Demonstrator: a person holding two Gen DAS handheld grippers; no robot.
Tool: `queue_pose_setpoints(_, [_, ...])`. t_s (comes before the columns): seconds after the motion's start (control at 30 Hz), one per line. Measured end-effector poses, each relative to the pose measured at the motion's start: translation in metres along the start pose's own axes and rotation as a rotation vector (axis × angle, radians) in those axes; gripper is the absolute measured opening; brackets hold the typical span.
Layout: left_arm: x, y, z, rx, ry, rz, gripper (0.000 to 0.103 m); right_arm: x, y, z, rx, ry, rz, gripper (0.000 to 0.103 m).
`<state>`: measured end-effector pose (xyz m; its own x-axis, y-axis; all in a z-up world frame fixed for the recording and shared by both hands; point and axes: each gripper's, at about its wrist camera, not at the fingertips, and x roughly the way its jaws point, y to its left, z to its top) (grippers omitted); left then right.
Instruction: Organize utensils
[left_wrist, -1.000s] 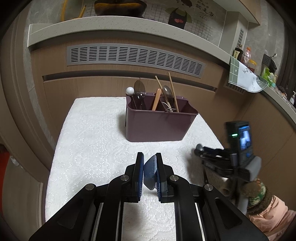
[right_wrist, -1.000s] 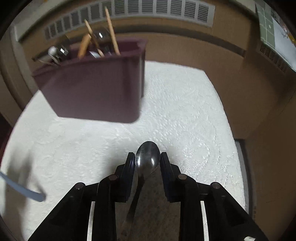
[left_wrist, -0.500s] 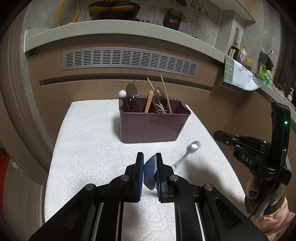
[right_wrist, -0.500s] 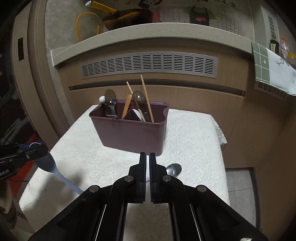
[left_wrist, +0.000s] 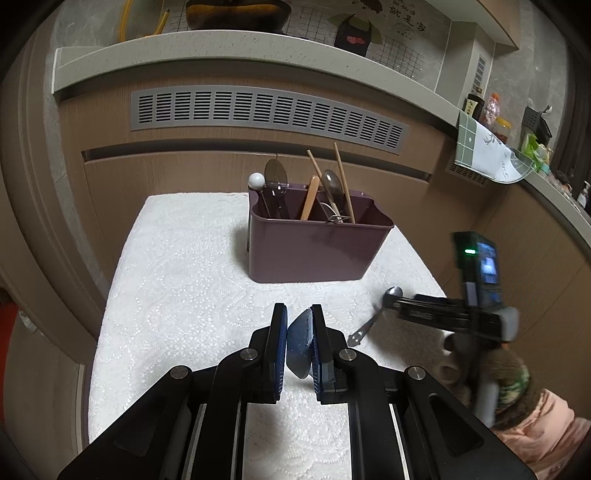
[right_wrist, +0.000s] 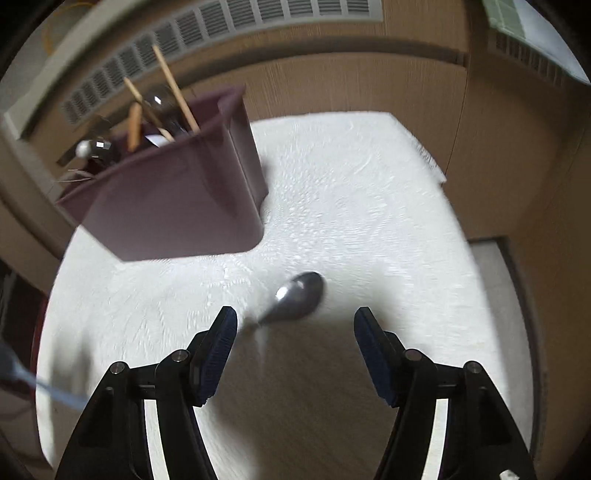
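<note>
Left gripper (left_wrist: 299, 334) clamped on a blue spoon (left_wrist: 298, 341), parked low awaiting its turn. Right gripper (right_wrist: 291, 338) jaws wide apart, straddling metal spoon (right_wrist: 299, 295) on tablecloth (right_wrist: 351, 192) beside caddy (right_wrist: 177, 206), likely for pickup.

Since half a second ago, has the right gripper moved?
Yes. The right gripper has dropped toward the metal spoon and opened; the purple caddy now sits higher, to its left.

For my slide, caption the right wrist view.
Open right tool over a metal spoon beside the maroon utensil caddy.
</note>
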<state>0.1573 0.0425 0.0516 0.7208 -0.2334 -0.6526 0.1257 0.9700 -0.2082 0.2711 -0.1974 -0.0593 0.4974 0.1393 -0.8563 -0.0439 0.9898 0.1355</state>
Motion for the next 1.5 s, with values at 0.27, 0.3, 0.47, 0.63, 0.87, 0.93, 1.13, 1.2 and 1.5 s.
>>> queue_pose_setpoints(0.27, [0.001,0.011,0.000,-0.031,-0.001,0.003,0.012,0.009,0.047,-0.006,-0.201,-0.068,-0.128,0.008])
queue_pose_setpoints(0.3, [0.001,0.012,0.000,-0.033,0.000,0.005,0.012,0.003,0.046,-0.006,-0.209,-0.073,-0.099,0.006])
queue_pose_setpoints(0.47, [-0.002,0.010,-0.002,-0.034,0.001,0.004,0.012,-0.056,0.034,-0.011,-0.208,-0.123,0.102,0.003])
queue_pose_setpoints(0.63, [-0.004,0.002,-0.001,-0.019,0.000,-0.002,0.012,-0.096,0.038,-0.011,-0.212,-0.170,0.189,0.002])
queue_pose_setpoints(0.87, [-0.010,-0.005,0.000,-0.002,-0.010,0.009,0.012,-0.079,0.031,-0.010,-0.214,-0.127,0.136,0.017])
queue_pose_setpoints(0.93, [-0.010,-0.004,0.000,0.001,-0.013,0.019,0.012,-0.058,0.033,-0.014,-0.192,-0.113,0.072,0.038])
queue_pose_setpoints(1.13, [-0.007,0.005,-0.001,-0.004,-0.007,0.014,0.012,0.000,0.053,-0.015,-0.149,-0.007,0.025,0.043])
queue_pose_setpoints(1.2, [-0.008,0.008,-0.001,-0.007,-0.007,0.014,0.012,0.013,0.063,-0.016,-0.162,0.016,-0.015,0.044])
queue_pose_setpoints(1.5, [-0.012,0.016,-0.002,-0.033,-0.010,0.018,0.012,-0.030,0.082,-0.036,-0.344,-0.084,0.023,0.026])
